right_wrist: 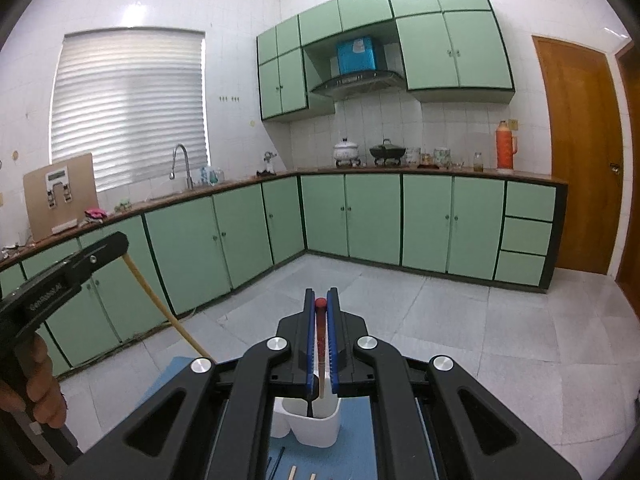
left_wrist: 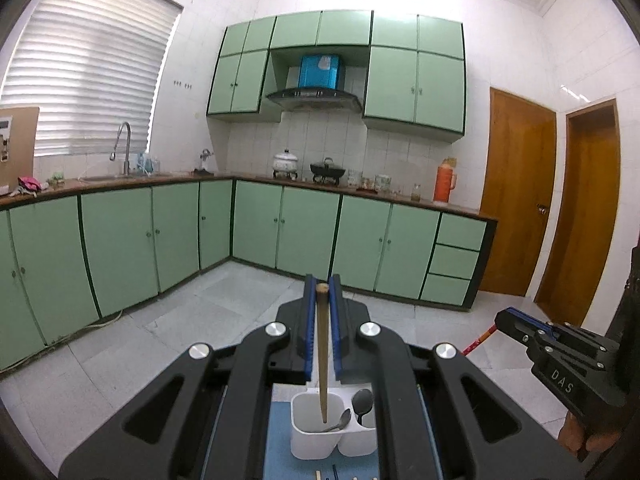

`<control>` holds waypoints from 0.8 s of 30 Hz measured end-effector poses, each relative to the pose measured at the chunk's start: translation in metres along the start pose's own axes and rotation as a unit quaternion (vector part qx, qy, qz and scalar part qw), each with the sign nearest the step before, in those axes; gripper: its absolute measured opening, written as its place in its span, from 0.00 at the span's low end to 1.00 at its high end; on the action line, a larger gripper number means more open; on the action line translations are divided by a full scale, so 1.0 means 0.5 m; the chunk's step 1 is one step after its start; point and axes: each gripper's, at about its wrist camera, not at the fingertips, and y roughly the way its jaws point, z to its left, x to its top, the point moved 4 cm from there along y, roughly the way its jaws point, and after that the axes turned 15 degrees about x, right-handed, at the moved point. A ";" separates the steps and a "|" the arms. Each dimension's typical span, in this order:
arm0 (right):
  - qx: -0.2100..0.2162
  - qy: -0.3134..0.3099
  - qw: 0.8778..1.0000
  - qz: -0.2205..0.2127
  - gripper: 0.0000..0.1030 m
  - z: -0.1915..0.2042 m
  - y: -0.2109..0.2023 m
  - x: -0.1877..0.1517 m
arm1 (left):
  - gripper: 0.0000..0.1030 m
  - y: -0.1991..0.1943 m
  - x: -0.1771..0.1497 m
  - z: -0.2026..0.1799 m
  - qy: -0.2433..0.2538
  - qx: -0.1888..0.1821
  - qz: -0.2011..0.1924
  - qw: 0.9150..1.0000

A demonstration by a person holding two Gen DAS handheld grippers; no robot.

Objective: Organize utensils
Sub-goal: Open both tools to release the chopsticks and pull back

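1. The holder, white with two cups, stands near, on a blue mat; the left cup sits under the left gripper.
2. The left gripper is clamped on one plain wooden chopstick, whose lower tip hangs in the left cup beside a spoon.
3. The right gripper is clamped on one red-topped chopstick, with its tip over the holder's right cup.
4. To do this well, each stick should hang upright over its cup and go low before the jaws part, so it does not bounce out or tip the holder.
5. Count: two grippers, two held chopsticks, two spoons (the second dark, in the right cup), one holder, and a few more sticks on the mat's near edge, too cropped to count.
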 end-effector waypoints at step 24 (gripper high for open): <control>0.011 0.015 0.997 0.076 0.06 -0.022 0.130 -0.124 | 0.06 0.153 -0.158 0.007 0.028 0.009 0.099 0.995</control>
